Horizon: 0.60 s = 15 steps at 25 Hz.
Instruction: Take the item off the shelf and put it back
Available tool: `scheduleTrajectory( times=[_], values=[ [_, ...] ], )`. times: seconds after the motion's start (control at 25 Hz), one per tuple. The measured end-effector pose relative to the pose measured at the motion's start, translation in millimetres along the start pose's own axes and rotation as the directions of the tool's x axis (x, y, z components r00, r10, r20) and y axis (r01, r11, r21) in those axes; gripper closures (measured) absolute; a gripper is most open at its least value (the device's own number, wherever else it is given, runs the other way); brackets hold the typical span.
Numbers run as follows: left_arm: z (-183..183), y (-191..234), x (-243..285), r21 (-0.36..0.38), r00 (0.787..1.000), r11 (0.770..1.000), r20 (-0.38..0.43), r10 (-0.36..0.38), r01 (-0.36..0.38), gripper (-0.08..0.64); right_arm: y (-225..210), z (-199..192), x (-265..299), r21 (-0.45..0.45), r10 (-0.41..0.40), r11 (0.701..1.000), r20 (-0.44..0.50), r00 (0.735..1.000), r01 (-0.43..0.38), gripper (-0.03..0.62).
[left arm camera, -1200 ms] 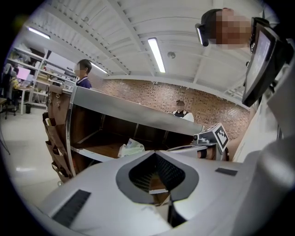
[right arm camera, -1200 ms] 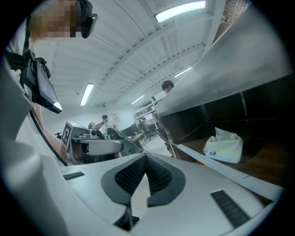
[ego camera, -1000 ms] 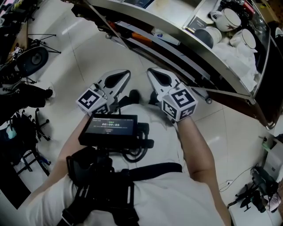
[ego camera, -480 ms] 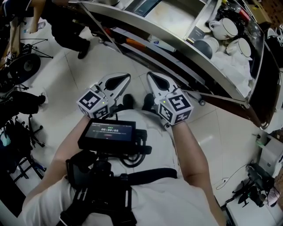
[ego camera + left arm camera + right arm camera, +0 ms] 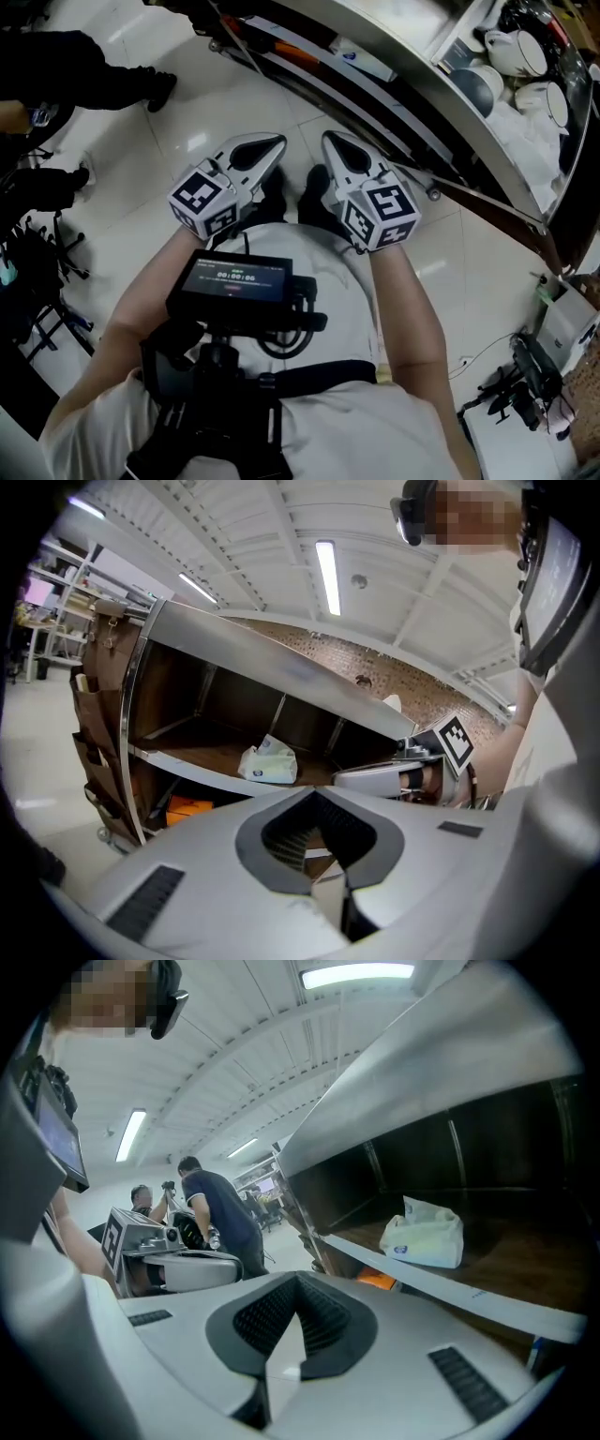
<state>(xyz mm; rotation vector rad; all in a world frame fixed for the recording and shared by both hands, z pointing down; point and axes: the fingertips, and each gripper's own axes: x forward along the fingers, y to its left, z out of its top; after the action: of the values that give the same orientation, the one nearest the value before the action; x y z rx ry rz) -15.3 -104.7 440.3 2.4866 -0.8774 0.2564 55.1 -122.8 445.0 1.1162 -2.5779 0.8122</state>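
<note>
The left hand-held gripper (image 5: 275,142) is clenched, its two jaws pressed together with nothing between them, and it is held low in front of the person's body, above the pale floor (image 5: 131,159). Just beside it on the right, but not touching it, the right hand-held gripper (image 5: 331,141) is likewise clenched on nothing, its tips pointing the same way (the pair sit almost parallel, marker cubes toward the chest). Ahead of both, and well apart from their tips, stands the metal shelf (image 5: 281,672). The white packet (image 5: 269,761) lies on the shelf's brown middle board. It shows past the left hand-held gripper's tips to their upper left, and past the right hand-held gripper's tips to their upper right. Below that board, nearer the floor, an orange object (image 5: 187,808) sits on a lower level. Farther right of the right hand-held gripper, white cups (image 5: 525,56) crowd one section of the shelf.
</note>
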Motion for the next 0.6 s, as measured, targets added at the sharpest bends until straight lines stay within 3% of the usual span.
scheduleTrajectory(
  times=[0.6],
  values=[
    [-14, 6, 4, -0.008, 1.000, 1.000, -0.008, -0.002, 0.002, 0.552, -1, -23, 5, 0.022, -0.018, 1.000, -0.024, 1.000, 0.018, 0.584]
  ],
)
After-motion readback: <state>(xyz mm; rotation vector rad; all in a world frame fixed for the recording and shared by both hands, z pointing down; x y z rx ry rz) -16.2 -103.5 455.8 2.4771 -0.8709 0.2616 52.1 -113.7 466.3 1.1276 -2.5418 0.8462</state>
